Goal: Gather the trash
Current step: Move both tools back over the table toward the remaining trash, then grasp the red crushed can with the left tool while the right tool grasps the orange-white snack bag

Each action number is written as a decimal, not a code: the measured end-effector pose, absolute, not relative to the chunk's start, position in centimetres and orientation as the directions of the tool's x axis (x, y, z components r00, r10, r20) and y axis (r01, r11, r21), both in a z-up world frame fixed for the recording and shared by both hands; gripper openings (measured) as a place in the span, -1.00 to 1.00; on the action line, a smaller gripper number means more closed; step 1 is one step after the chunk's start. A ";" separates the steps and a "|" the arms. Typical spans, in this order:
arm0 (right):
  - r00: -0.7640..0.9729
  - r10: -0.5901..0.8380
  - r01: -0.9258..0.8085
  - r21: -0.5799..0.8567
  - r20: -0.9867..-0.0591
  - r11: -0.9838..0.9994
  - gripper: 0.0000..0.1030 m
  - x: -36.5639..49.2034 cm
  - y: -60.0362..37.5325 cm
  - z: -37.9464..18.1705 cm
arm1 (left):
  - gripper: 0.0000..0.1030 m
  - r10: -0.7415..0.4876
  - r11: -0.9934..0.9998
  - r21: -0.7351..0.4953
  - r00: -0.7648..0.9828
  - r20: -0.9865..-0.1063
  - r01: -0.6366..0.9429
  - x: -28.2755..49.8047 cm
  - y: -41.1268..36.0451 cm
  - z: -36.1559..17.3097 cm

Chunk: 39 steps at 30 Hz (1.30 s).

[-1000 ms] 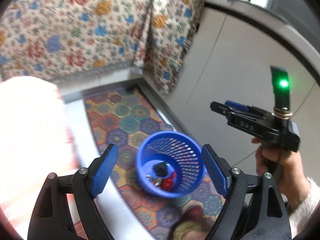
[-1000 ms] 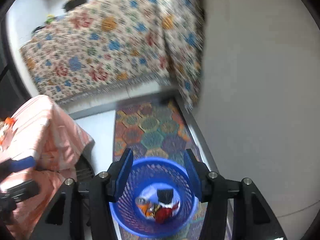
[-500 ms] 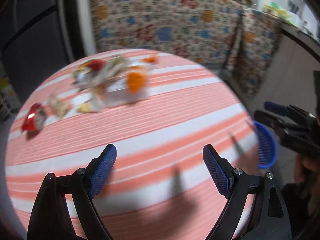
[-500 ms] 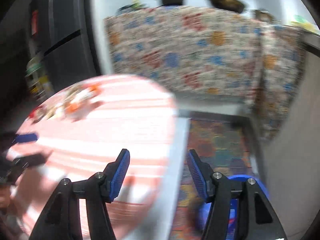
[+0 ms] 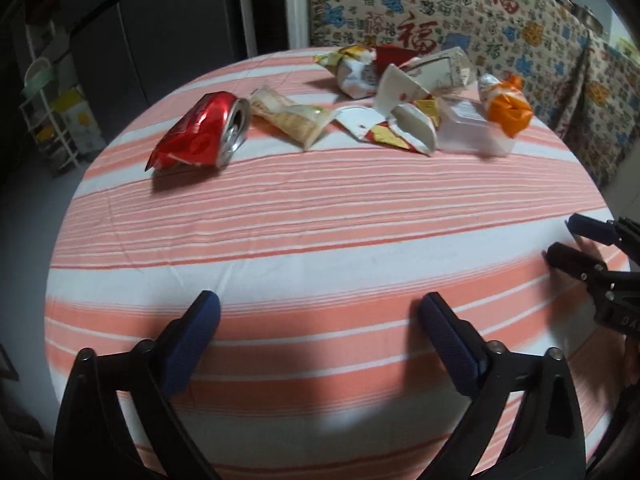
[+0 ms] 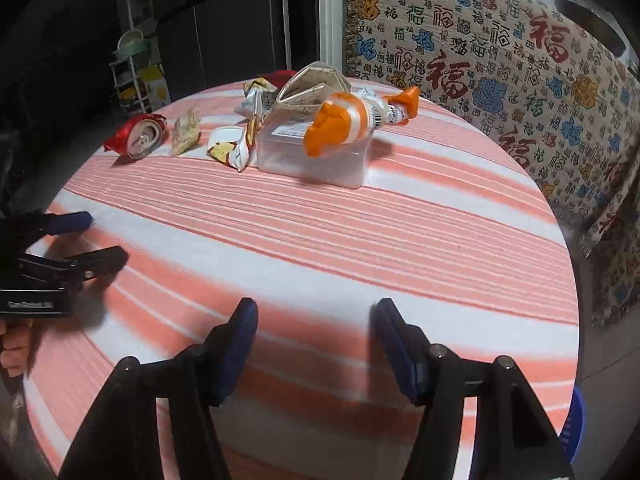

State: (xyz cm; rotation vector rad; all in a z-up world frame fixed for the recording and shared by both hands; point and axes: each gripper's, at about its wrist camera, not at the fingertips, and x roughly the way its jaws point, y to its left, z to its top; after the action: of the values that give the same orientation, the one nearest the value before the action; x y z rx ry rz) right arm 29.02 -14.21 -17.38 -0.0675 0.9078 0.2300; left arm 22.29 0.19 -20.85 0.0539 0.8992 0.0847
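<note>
Both grippers have swung away from the blue mesh basket (image 6: 574, 424), now only a sliver below the tabletop's near right edge, and face the round pink-striped tabletop (image 5: 320, 240) again, so a fresh pick is likely next. The left gripper (image 5: 320, 320) and right gripper (image 6: 312, 328) hold nothing; their fingers have just been spreading apart. Along the far edge lie the crushed red drink can (image 5: 200, 136), crumpled wrappers (image 5: 292, 118) and an orange-and-white packet (image 6: 348, 122) on a clear plastic tub (image 6: 312, 156). No brand is legible; the patterned cloth (image 6: 480, 64) behind repeats 福.
</note>
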 end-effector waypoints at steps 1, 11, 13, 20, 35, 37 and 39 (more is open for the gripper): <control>0.591 0.170 -0.223 0.043 -0.789 0.974 0.24 29.3 -14.3 -17.4 | 0.99 0.097 0.995 0.083 0.619 -0.779 -0.051 22.3 0.4 -20.8; 0.674 0.204 -0.111 0.176 -0.710 0.978 0.25 33.3 -16.0 -13.9 | 0.99 0.098 0.995 0.075 0.622 -0.777 -0.063 23.4 3.6 -20.5; 0.689 0.207 -0.094 0.198 -0.694 0.976 0.25 35.0 -15.5 -13.2 | 0.99 0.099 0.995 0.077 0.622 -0.777 -0.062 23.3 3.7 -20.5; 0.657 0.173 -0.036 0.198 -0.734 0.980 -0.22 39.8 -14.8 -13.7 | 0.99 0.093 0.996 0.076 0.623 -0.777 -0.055 23.0 3.6 -20.5; 0.598 0.123 -0.154 0.037 -0.792 0.987 -0.12 28.5 -14.6 -14.7 | 0.99 0.012 1.000 0.022 0.641 -0.767 0.007 23.3 10.0 -19.4; 0.576 0.145 -0.153 0.068 -0.805 0.986 0.15 28.5 -13.6 -16.3 | 0.99 0.005 1.000 0.020 0.653 -0.758 0.016 24.2 10.2 -19.0; 0.582 0.154 -0.141 0.087 -0.798 0.986 0.24 27.9 -13.2 -16.9 | 0.98 0.031 0.999 0.051 0.680 -0.733 0.010 25.0 10.3 -18.1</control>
State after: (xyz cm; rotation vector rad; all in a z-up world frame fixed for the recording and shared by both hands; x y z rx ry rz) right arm 27.94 -13.16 -16.94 0.0148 0.9339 0.1727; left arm 24.98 10.28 -18.13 0.0517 0.8232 0.0118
